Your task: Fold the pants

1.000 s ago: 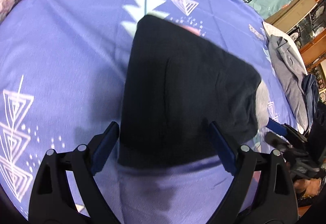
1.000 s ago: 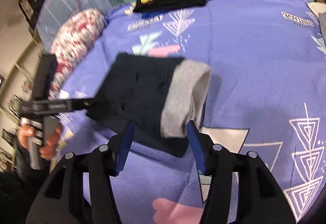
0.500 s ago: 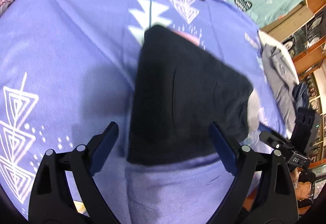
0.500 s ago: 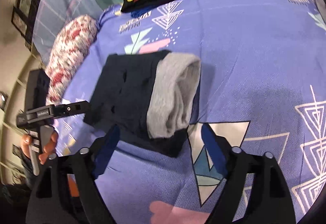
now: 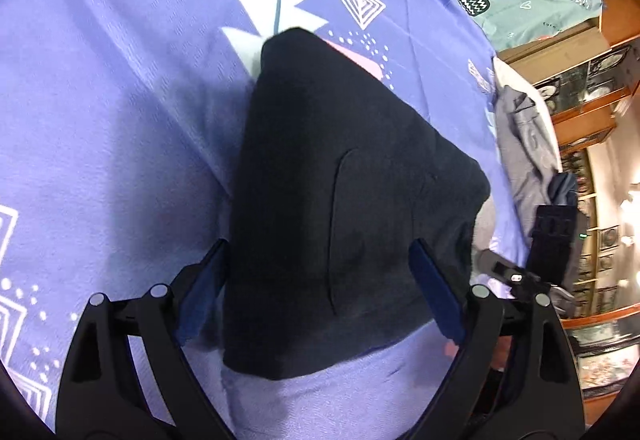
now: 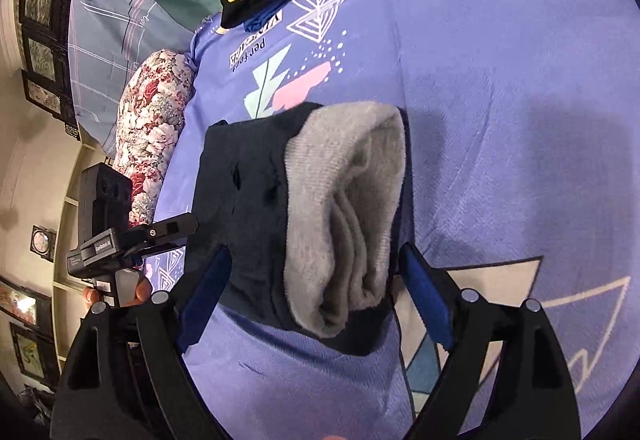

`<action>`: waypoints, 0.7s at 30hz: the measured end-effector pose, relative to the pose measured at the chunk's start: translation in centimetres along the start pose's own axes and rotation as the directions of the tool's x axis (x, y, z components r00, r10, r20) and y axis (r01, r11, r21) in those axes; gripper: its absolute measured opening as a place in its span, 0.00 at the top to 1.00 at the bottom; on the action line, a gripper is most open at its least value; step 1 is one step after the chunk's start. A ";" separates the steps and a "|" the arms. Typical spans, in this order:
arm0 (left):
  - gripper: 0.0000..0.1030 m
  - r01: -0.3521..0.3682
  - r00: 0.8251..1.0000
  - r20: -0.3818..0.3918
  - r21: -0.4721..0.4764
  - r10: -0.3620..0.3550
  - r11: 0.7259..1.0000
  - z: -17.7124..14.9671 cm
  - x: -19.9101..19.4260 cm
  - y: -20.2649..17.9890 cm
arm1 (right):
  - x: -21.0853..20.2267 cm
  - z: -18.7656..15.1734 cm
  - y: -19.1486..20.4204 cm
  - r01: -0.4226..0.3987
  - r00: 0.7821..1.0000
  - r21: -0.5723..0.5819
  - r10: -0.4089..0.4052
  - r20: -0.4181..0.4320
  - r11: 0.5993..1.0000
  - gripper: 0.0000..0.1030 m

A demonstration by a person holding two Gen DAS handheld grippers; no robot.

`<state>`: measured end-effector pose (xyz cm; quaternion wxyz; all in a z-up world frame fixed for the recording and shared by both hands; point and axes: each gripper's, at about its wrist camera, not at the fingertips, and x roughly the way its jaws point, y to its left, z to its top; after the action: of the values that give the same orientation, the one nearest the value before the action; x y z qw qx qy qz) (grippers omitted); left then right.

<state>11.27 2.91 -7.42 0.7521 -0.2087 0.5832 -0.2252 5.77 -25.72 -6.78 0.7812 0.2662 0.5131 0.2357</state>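
Home bedroom, purple printed bedsheet, floral pillow, wooden display shelves

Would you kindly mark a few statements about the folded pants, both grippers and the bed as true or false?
1. The folded dark navy pants lie on a purple patterned bedsheet. True.
2. The right gripper is clamped on the pants. False: its jaws have just been opening and stand wide, with the pants between them.
3. The left gripper is open. True.
4. The pants' lining is red. False: grey fleece shows.
5. A floral cushion lies at the bed's edge. True.
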 end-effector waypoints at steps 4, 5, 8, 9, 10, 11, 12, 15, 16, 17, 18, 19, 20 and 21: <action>0.13 0.049 0.998 -0.042 0.028 -0.048 0.998 0.7 1.5 0.3 | 1.2 0.5 -0.6 -0.037 0.999 0.020 0.037 -0.008 0.999 0.15; 0.13 0.061 0.997 -0.039 0.032 -0.059 0.998 0.9 1.7 0.3 | 1.4 0.7 -0.6 -0.042 0.999 0.026 0.042 -0.009 0.999 0.15; 0.10 0.096 0.995 -0.040 0.019 -0.095 0.995 1.3 2.0 0.5 | 2.4 1.5 -0.3 -0.061 0.998 0.029 0.062 -0.001 0.998 0.16; 0.09 0.106 0.994 -0.039 0.019 -0.105 0.994 1.5 2.2 0.5 | 2.7 1.6 -0.1 -0.058 0.998 0.021 0.058 -0.002 0.998 0.17; 0.09 0.112 0.993 -0.036 0.021 -0.111 0.993 1.5 2.3 0.4 | 3.0 1.6 0.2 -0.050 0.999 0.010 0.050 -0.004 0.999 0.18; 0.09 0.114 0.993 -0.030 0.017 -0.113 0.993 1.6 2.3 0.4 | 3.2 1.6 0.5 -0.043 0.999 0.001 0.043 0.001 0.999 0.21; 0.11 0.107 0.994 -0.021 0.011 -0.107 0.994 1.6 2.3 0.3 | 3.3 1.6 0.6 -0.031 0.999 -0.006 0.032 0.006 0.999 0.24; 0.51 0.001 1.000 0.003 0.061 -0.001 0.998 0.8 2.2 -0.9 | 3.2 1.5 0.5 0.009 1.000 -0.003 -0.009 0.019 1.000 0.47; 0.57 -0.012 1.000 0.020 0.073 0.011 0.997 0.5 2.0 -1.3 | 2.9 1.4 0.5 0.004 1.000 0.002 -0.004 0.028 1.000 0.55; 0.59 -0.025 0.999 0.038 0.086 0.022 0.996 0.2 1.6 -1.9 | 2.6 1.3 0.5 -0.002 0.999 0.001 0.002 0.033 1.000 0.57; 0.67 -0.027 0.999 0.049 0.095 0.023 0.995 0.1 1.2 -2.2 | 2.4 1.1 0.8 0.001 0.999 -0.007 -0.001 0.040 1.000 0.57; 0.69 -0.028 0.998 0.061 0.106 0.022 0.994 0.0 0.8 -2.7 | 2.0 1.0 1.4 0.011 0.999 -0.029 -0.009 0.050 1.000 0.58; 0.69 -0.041 0.996 0.084 0.119 0.031 0.992 -0.2 0.1 -3.4 | 1.7 0.9 1.9 0.021 0.998 -0.049 -0.018 0.062 0.999 0.59; 0.69 -0.048 0.995 0.095 0.125 0.037 0.991 -0.2 -0.3 -3.8 | 1.4 0.8 2.3 0.025 0.997 -0.061 -0.020 0.070 0.998 0.59</action>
<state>10.62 -0.05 -5.07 0.7946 -0.1580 0.5366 -0.2360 6.85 -23.27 -5.96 0.8091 0.2440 0.4810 0.2333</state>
